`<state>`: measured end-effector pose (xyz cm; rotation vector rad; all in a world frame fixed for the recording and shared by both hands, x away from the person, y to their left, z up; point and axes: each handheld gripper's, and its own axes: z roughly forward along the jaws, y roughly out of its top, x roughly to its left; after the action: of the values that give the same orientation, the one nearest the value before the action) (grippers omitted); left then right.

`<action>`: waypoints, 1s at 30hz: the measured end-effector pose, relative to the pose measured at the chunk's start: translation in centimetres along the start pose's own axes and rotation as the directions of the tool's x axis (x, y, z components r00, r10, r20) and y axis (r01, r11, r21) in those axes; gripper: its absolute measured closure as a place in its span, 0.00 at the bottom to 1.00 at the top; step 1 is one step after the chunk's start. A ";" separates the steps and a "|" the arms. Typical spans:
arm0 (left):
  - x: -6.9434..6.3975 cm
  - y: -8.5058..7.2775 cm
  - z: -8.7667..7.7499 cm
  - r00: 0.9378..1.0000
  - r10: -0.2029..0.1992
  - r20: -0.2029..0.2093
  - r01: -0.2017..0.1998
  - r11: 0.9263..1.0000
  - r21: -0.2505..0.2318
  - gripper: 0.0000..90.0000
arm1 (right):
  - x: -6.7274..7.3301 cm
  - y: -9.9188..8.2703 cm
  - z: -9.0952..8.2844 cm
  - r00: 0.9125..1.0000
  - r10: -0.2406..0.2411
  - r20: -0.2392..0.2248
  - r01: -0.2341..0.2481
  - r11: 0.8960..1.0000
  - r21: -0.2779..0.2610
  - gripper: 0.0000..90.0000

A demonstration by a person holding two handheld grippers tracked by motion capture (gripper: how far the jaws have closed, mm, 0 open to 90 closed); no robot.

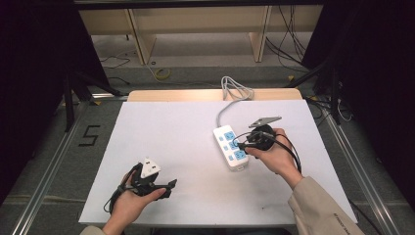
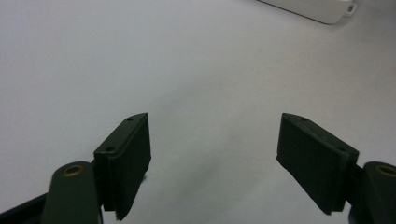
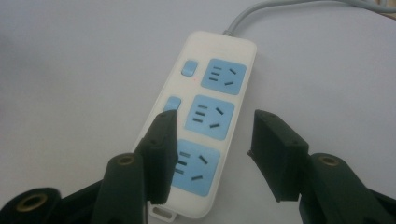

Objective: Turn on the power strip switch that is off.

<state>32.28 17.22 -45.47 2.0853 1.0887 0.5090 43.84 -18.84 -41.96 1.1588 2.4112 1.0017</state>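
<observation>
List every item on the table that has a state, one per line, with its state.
Power strip: lying flat on the white table sheet, blue sockets up, all three sockets empty.
Power strip cable: attached at the far end, looped at the table's far edge.
Left gripper: open, holding nothing, over bare sheet.
Right gripper: open, holding nothing, poised over the strip's near end.

The left gripper (image 1: 169,186) is black with a white block on top and a black cable looping off it; its dark jaws are flat slabs with small screw holes and brass-ringed pivots. The right gripper (image 1: 241,143) is black under a grey three-cornered plate, trailing black cable. The right sleeve (image 1: 320,208) is beige, with small dark lettering.
</observation>
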 end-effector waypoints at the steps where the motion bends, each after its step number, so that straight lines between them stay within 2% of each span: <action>1: 0.0 0.0 0.0 1.000 0.000 0.000 0.000 1.000 0.002 0.28 | 0.0 -0.1 -0.1 1.000 0.003 -0.003 -0.003 1.000 0.000 0.57; 12: 0.0 0.0 0.0 1.000 -0.002 0.000 0.002 1.000 0.002 0.28 | -0.3 -1.3 -1.6 1.000 0.020 -0.016 -0.021 0.999 -0.035 0.54; 22: 0.0 0.0 0.0 1.000 -0.010 -0.001 0.010 1.000 -0.004 0.28 | -0.8 -3.3 -3.0 0.999 0.032 -0.042 -0.035 0.998 -0.058 0.51; 26: 0.0 0.0 0.0 1.000 -0.009 -0.001 0.009 1.000 -0.003 0.28 | -0.8 -4.1 -3.4 0.999 0.017 -0.032 -0.019 0.999 -0.048 0.49; 30: 0.0 0.0 0.0 1.000 -0.009 -0.001 0.009 1.000 -0.003 0.28 | -0.8 -4.8 -3.8 0.999 0.027 -0.042 -0.029 0.998 -0.058 0.48</action>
<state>32.24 17.25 -45.47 2.0770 1.0970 0.5065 39.67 -23.36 -42.66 1.1662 2.3864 1.1076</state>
